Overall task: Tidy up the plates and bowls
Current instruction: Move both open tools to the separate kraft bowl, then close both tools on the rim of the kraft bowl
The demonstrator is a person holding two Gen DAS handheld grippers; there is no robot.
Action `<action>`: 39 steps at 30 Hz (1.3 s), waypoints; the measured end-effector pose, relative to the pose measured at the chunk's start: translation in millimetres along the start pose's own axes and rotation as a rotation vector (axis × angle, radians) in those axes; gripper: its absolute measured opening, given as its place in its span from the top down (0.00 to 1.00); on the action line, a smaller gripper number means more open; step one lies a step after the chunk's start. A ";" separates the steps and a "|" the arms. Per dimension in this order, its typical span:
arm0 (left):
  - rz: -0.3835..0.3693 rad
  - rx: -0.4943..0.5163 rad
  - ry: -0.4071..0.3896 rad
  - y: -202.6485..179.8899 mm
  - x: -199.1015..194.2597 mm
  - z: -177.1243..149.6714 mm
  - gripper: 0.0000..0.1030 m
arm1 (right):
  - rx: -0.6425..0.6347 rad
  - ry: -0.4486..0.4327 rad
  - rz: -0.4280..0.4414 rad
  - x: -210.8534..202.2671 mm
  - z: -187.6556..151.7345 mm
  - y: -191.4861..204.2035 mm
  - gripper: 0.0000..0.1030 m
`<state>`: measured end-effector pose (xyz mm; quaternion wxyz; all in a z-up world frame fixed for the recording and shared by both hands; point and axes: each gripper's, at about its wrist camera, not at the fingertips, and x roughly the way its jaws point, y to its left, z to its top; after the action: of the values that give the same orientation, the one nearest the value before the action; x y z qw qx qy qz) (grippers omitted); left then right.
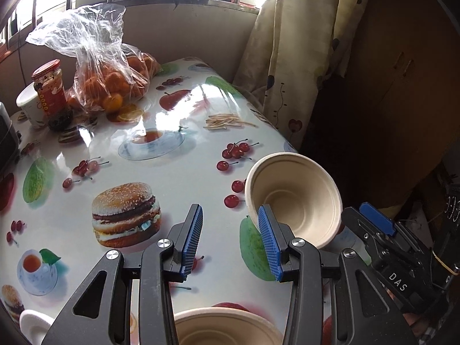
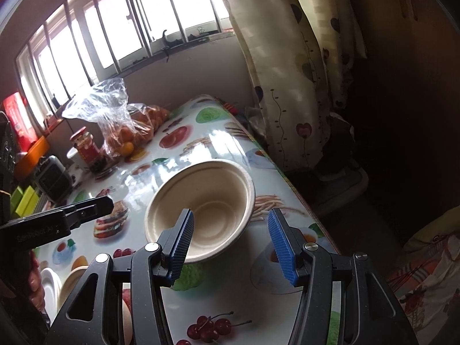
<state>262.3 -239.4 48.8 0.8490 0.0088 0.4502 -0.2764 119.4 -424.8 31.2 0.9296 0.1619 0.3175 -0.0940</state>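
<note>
A beige paper bowl point(image 2: 210, 201) point(image 1: 296, 198) sits near the right edge of the fruit-print table point(image 1: 187, 172); I cannot tell whether it rests flat. My right gripper point(image 2: 231, 211) is open just behind it. Its left finger point(image 2: 182, 238) overlaps the near rim, and its right finger point(image 2: 281, 247) is apart from the bowl. My left gripper point(image 1: 230, 207) is open over bare tablecloth to the left of the bowl, with nothing between its pads. A second beige bowl point(image 1: 227, 327) point(image 2: 72, 284) and a white plate point(image 1: 31, 325) point(image 2: 50, 287) lie at the near edge.
At the far left stand a clear bag of oranges point(image 1: 112, 86), a red-lidded jar point(image 1: 51, 95) and a white cup point(image 1: 27, 103). A dark appliance point(image 2: 53, 178) sits at the left edge. A curtain point(image 1: 287, 57) hangs past the table's right edge.
</note>
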 end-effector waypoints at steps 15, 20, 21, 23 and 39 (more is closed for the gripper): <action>0.012 0.013 0.052 -12.0 30.6 7.8 0.69 | 0.015 0.038 -0.006 23.0 0.3 -11.5 0.64; 0.001 0.002 0.077 -13.5 39.3 9.0 0.73 | 0.017 0.044 -0.006 26.5 0.6 -13.2 0.68; 0.000 0.003 0.081 -14.4 40.7 9.0 0.73 | 0.018 0.044 -0.007 26.6 0.5 -13.6 0.68; -0.007 -0.001 0.089 -15.4 43.6 9.3 0.74 | 0.020 0.047 -0.006 28.0 0.5 -14.4 0.69; -0.045 -0.046 0.135 -15.4 54.6 10.5 0.89 | 0.019 0.056 0.003 31.9 -2.0 -15.0 0.76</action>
<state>287.1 -280.3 16.6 0.8102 -0.0025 0.5128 -0.2838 139.0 -440.3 6.3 0.9189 0.1739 0.3421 -0.0909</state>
